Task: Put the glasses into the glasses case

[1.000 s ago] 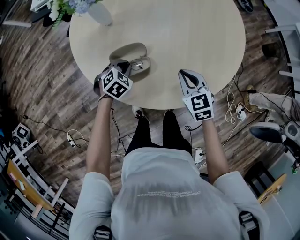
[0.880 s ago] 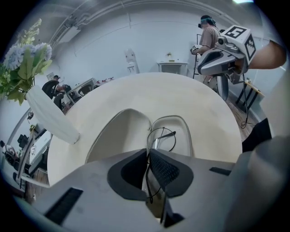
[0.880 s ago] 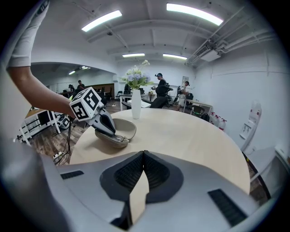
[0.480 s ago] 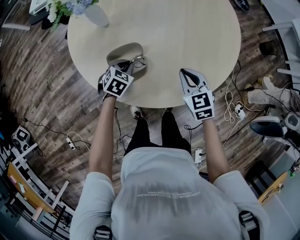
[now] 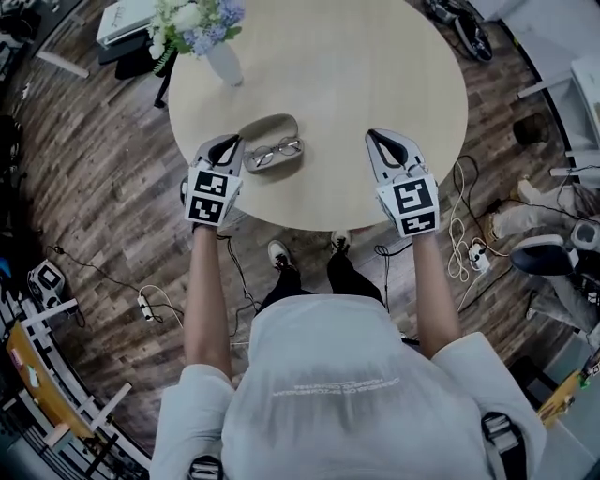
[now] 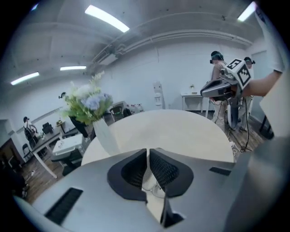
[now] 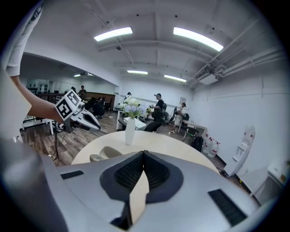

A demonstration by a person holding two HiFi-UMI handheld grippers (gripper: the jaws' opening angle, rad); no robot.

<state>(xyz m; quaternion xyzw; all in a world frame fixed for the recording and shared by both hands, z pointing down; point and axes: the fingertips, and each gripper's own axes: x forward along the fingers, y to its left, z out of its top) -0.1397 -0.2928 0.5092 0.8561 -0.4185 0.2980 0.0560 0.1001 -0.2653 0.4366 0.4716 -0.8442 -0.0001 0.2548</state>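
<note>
The grey glasses case [image 5: 269, 129] lies open on the round table [image 5: 356, 75], near its front left edge. The glasses [image 5: 277, 150] rest inside the case's near half, lenses up. My left gripper [image 5: 231, 141] hovers just left of the case, clear of it, jaws shut and empty. In its own view the left gripper [image 6: 148, 151] points across the table. My right gripper [image 5: 374, 135] hangs over the table's front right edge, shut on nothing. In the right gripper view the right gripper [image 7: 144, 153] faces the case [image 7: 103, 153], with the left gripper [image 7: 80, 116] beyond it.
A white vase [image 5: 225, 62] of flowers [image 5: 192, 19] stands at the table's far left, behind the case. Cables and a power strip [image 5: 478, 223] lie on the wooden floor to the right. People and desks fill the room's background [image 7: 158, 106].
My left gripper has drawn back left, away from the case, leaving the glasses lying in it. The right gripper has hardly moved. The head view has shifted.
</note>
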